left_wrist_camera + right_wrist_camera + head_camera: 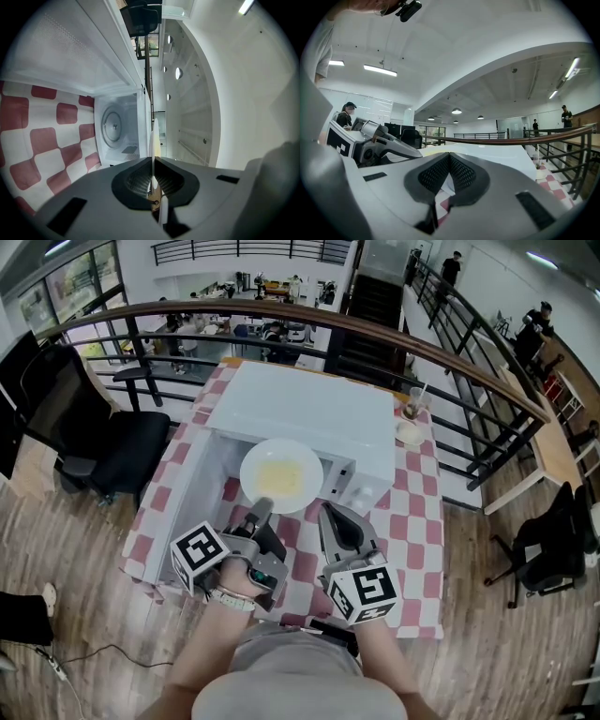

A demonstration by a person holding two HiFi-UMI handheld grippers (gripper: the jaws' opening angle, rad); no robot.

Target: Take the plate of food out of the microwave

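- Left tool (265, 512) is pressed shut on the near rim of the plate (281, 474). In the left gripper view the rim (152, 140) runs edge-on straight between the pads, pinched thin.
- Right tool (337, 521) sits at lower centre of the head view, just right of the other one. Its jaws are together with nothing in them; its own view shows only a sliver of checked cloth through the slit.
- Progress, as I judge it: the lift is done. The plate hangs at centre frame in the head view, at the mouth of the microwave (309, 413), and most of it looks to be out in front of the opening.
- Left to do, by my reading: draw the plate fully clear and set it on the worktop (417, 521), on the checked cloth near the bottom of the frame. The door (173, 521) stands swung open at the left.
- Plate contents: a flat, pale yellow patch of food (279, 476) in the middle — what dish it is I cannot tell.
- Microwave contents: the turntable (112, 127), at centre left of the left gripper view, is bare, with nothing else in the cavity.
- Cup with a straw (412, 407) stands on the worktop at upper right, well apart from the plate; its contents are too small to tell.
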